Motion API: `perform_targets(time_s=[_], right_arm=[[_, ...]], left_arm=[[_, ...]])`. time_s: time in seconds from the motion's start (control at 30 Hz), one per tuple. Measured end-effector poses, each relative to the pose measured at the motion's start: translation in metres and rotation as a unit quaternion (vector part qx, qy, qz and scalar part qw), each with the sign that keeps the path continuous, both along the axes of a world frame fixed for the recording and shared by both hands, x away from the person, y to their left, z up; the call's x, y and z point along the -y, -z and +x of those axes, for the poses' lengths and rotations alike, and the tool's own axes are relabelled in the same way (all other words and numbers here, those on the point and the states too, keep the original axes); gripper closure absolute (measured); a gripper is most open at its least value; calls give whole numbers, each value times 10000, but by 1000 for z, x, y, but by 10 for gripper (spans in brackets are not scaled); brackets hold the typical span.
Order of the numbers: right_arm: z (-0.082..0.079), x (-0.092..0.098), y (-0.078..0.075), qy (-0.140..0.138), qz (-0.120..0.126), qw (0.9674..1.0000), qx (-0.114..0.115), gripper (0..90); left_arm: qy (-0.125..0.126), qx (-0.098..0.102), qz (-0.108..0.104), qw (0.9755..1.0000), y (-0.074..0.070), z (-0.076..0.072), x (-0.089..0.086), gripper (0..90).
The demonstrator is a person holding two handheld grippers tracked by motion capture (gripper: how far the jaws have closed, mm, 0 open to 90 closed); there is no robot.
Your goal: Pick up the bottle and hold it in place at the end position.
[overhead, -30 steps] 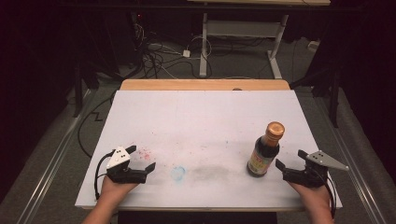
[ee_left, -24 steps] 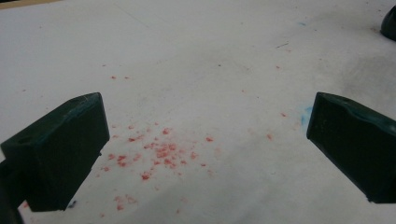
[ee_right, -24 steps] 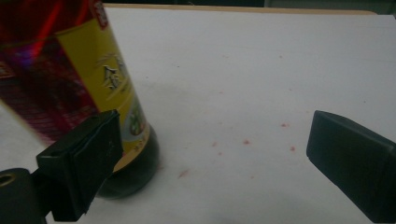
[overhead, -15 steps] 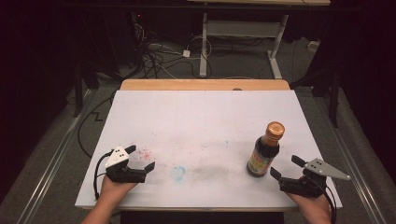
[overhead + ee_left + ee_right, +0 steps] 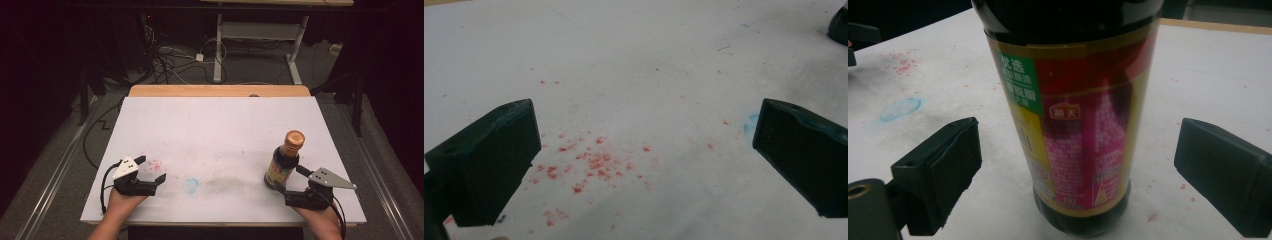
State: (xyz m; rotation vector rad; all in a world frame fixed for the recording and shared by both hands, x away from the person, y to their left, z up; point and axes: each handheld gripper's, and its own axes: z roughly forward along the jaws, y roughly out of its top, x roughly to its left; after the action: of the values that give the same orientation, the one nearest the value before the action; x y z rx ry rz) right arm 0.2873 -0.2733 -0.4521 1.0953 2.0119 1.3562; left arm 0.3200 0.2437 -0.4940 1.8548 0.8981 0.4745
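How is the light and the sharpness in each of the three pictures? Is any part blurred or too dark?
High view: the white table is evenly lit, the room behind falls into darkness. Left gripper view: the red specks are fairly sharp, the far table softens. Right gripper view: the bottle stands very close, its label print soft and hard to read, its top dark.

Dark sauce bottle (image 5: 283, 162) (orange cap), upright

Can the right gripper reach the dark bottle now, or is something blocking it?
Probably yes. The right gripper is open, its jaws on either side of the upright bottle without touching it, and nothing lies between them on the table.
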Motion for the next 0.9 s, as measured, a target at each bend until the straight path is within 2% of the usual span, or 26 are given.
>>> perform_targets(time_s=[0.23, 0.43, 0.57, 0.77, 0.9], right_arm=[[9, -10, 1, -26, -25, 10000, 1, 75], [16, -18, 0, -68, -90, 9999, 83, 150], [20, -20, 0, -40, -49, 10000, 58, 183], [23, -18, -2, 1, -3, 10000, 98, 275], [24, -19, -2, 0, -69, 9998, 174, 294]], left_arm=[[28, -36, 47, 10000, 0, 1, 1, 0], [32, -8, 68, 10000, 0, 0, 1, 0], [34, 23, 75, 10000, 0, 0, 1, 0], [12, 56, 47, 10000, 0, -1, 1, 0], [-5, 101, 34, 9999, 0, -2, 1, 0]])
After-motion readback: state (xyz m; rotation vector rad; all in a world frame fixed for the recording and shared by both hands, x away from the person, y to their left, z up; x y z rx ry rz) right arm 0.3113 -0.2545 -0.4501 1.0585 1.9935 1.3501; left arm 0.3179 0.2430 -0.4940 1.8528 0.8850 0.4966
